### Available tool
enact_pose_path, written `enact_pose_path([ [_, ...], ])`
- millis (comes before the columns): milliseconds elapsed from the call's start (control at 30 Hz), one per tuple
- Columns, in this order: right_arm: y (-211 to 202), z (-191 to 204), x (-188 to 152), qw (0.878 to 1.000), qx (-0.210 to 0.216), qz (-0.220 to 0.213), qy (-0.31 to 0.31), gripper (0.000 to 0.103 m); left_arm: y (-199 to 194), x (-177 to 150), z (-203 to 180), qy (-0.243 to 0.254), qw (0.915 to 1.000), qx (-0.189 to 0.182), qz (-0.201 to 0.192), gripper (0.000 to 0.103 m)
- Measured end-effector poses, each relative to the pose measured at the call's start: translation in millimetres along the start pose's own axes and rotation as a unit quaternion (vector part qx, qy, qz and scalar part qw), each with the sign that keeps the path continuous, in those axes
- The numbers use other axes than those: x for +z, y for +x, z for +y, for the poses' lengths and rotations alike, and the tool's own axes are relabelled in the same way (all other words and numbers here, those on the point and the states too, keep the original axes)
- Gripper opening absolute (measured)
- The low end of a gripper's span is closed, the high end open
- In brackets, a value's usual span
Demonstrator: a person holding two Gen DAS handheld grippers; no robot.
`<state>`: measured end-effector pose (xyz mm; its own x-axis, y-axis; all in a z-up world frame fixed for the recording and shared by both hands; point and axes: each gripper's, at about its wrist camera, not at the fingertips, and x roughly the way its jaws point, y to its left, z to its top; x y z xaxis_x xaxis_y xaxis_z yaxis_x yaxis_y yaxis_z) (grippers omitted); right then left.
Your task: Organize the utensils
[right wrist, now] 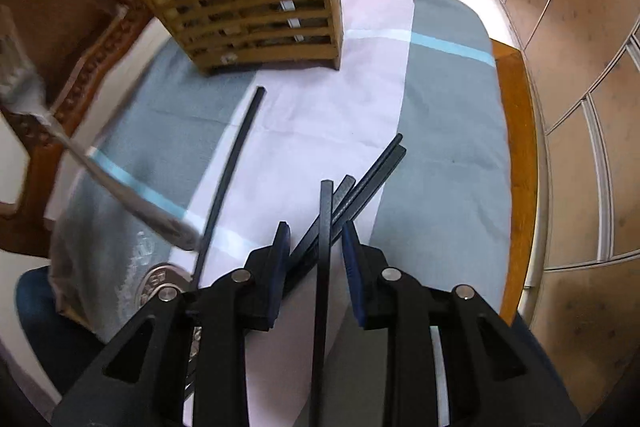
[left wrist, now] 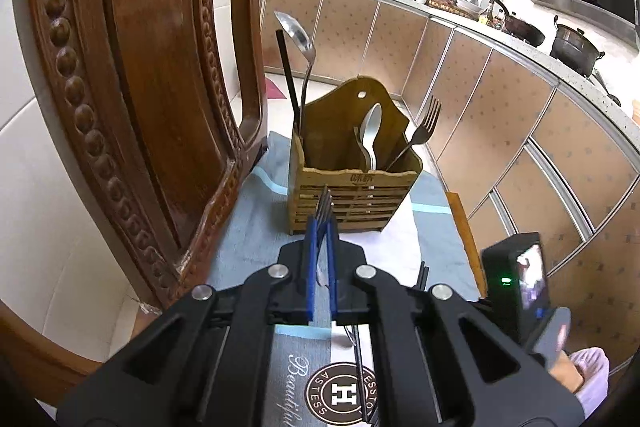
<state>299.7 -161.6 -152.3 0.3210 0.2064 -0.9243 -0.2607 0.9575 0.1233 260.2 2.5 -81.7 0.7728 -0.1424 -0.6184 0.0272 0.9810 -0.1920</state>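
Landmark = wooden utensil caddy [left wrist: 352,183], slatted front, upright on a grey/white cloth [left wrist: 248,211] w/ light-blue stripes, over a wooden table [right wrist: 516,131]

Inside caddy: steel ladle-type spoon [left wrist: 298,35] + one black chopstick [left wrist: 288,75] stick up from its left compartment; white spoon [left wrist: 372,131] near the middle; a steel fork [left wrist: 424,125] leans out to the right, tines up

L gripper [left wrist: 320,227] sits just in front of caddy, blue pads clenched on a second steel fork [left wrist: 325,205]; tines poke past the fingertips toward the caddy front. In the R wrist view that same fork is a blurred streak left of the caddy, handle end down over the cloth

R gripper [right wrist: 316,247] is nearer the viewer than the caddy, pointing steeply down at the cloth. Jaws part-way apart; one black chopstick [right wrist: 325,247] runs up between the pads, gaps visible both sides, so not gripped, pads released. Bundle of black chopsticks [right wrist: 372,175] lies on the cloth just past the R fingertips, fanning away to the right of the caddy. Single black chopstick [right wrist: 236,155] lies on the cloth in front of the caddy, tip near its base

Carved wooden chair back [left wrist: 140,87] stands left of caddy; kitchen cabinets [left wrist: 500,115] behind it
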Motion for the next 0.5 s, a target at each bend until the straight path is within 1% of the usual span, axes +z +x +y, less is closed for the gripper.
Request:
enact_pose_path([
  [33,2,1,1,1.000,-0.004,0.004,0.000,0.007,-2,1,0,0.002,1.0000,0.001,-0.003,0.005],
  [133,-5,-4,3,1.000,0.002,-0.005,0.007,0.007,-5,2,1,0.006,0.9999,0.005,-0.009,0.004],
  [233,-25,-9,4,0.999,0.013,-0.032,0.016,0.007,-9,5,4,0.005,0.9998,0.009,-0.016,0.004],
  [333,-64,-16,7,0.996,0.031,-0.083,0.031,0.007,-16,11,5,0.004,0.9996,0.013,-0.026,0.004],
  [400,-96,-20,11,0.990,0.041,-0.128,0.038,0.007,-24,18,4,0.008,0.9991,0.019,-0.038,0.004],
  [433,-116,-21,14,0.985,0.045,-0.160,0.039,0.007,-29,23,3,0.010,0.9986,0.022,-0.047,0.004],
  [500,-142,-19,20,0.977,0.047,-0.202,0.039,0.007,-37,32,2,0.012,0.9979,0.026,-0.059,0.004],
])
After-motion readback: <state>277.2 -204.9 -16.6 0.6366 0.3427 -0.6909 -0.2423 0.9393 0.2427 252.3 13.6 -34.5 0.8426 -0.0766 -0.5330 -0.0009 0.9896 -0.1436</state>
